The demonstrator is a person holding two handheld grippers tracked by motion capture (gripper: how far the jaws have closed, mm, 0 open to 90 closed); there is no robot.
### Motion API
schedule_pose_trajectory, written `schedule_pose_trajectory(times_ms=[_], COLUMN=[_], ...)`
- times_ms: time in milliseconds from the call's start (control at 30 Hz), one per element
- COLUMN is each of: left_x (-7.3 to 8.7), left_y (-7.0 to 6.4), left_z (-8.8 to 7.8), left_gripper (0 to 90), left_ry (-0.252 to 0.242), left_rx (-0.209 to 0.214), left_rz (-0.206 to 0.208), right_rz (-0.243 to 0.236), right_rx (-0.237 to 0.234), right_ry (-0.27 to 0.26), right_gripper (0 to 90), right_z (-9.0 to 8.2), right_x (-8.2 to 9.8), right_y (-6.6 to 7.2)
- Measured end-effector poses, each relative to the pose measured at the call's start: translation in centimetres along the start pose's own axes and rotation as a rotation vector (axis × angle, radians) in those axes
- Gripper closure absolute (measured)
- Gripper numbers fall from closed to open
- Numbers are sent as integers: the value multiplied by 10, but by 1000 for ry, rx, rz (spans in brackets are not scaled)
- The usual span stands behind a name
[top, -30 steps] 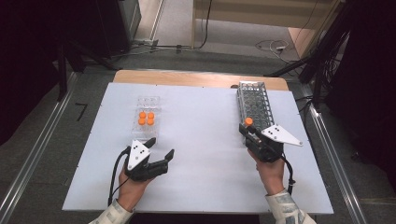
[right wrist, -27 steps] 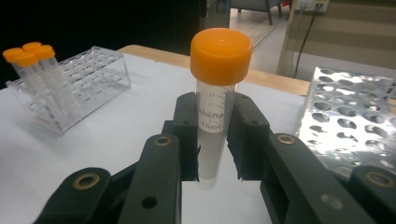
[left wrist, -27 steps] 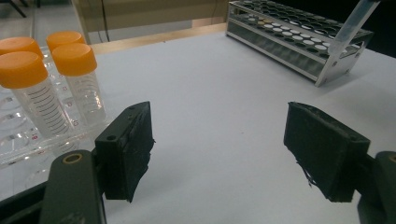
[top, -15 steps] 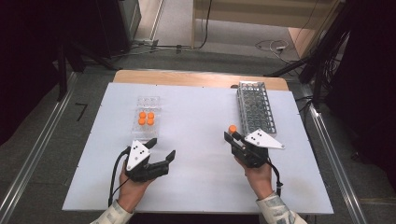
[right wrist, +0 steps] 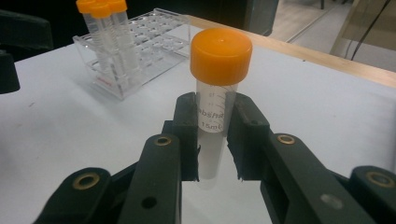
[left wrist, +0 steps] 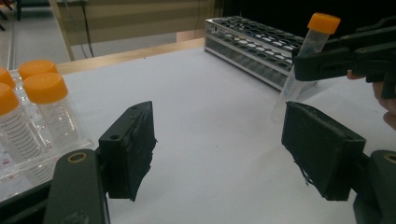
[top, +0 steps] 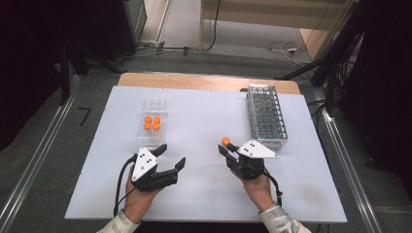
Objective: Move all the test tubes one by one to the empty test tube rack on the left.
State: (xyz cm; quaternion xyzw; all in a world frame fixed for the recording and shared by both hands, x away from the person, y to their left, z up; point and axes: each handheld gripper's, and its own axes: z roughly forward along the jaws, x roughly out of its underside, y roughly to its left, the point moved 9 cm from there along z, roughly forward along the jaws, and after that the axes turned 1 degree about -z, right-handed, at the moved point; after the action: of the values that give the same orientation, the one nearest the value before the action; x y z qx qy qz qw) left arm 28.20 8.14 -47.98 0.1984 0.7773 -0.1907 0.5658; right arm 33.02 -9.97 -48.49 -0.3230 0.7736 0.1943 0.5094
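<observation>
My right gripper (top: 224, 147) is shut on a clear tube with an orange cap (top: 225, 141), held upright just over the white tabletop, left of the grey wire rack (top: 266, 116). In the right gripper view both black jaws clamp the tube (right wrist: 220, 56) below its cap. My left gripper (top: 172, 155) rests low at the front left, open with nothing between its jaws. Its own view shows its wide jaw gap (left wrist: 219, 144) and, beyond it, the held tube (left wrist: 303, 51). Several orange-capped tubes (top: 152, 123) stand in a clear plastic rack (top: 154, 104) behind the left gripper.
The white tabletop (top: 204, 194) lies on a wooden bench. The grey wire rack (left wrist: 252, 46) runs along the right side. The clear rack (right wrist: 154, 42) with its tubes (right wrist: 105, 18) stands far left in the right gripper view. Metal rails flank the table.
The right gripper has carried the tube away from the grey rack, leftward and toward the person. The left gripper has stayed in place.
</observation>
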Motion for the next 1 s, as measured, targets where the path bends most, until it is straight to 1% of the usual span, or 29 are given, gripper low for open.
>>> schedule_pose_trajectory(times_ms=[400,433,567,633,700,800,867,1000], left_x=[-4,-4,-8,-9,-10,-11,-11,-12], left_y=[-10,-10,-15,-18,-21,-27,-30,-33], left_z=[-1,-1,-1,-1,0,1,2,5], left_gripper=[267,271,287,297,319,382,420,489], left_ry=[-17,-17,-26,-29,-33,-33,-35,-34], left_rx=[20,24,40,49,61,82,98,114], left_rz=[14,15,17,26,38,55,59,61], right_rz=[-32,-29,-42,-51,-56,-74,-82,-92], right_rx=[-70,-82,-106,-123,-134,-156,-169,-188], right_ry=[24,29,38,44,51,56,59,58], right_gripper=[718,718,718,718,718,718,718,718], right_z=[13,15,21,24,26,29,30,30], right_x=[3,3,5,5,6,6,7,6], right_y=[29,32,43,50,55,64,68,76])
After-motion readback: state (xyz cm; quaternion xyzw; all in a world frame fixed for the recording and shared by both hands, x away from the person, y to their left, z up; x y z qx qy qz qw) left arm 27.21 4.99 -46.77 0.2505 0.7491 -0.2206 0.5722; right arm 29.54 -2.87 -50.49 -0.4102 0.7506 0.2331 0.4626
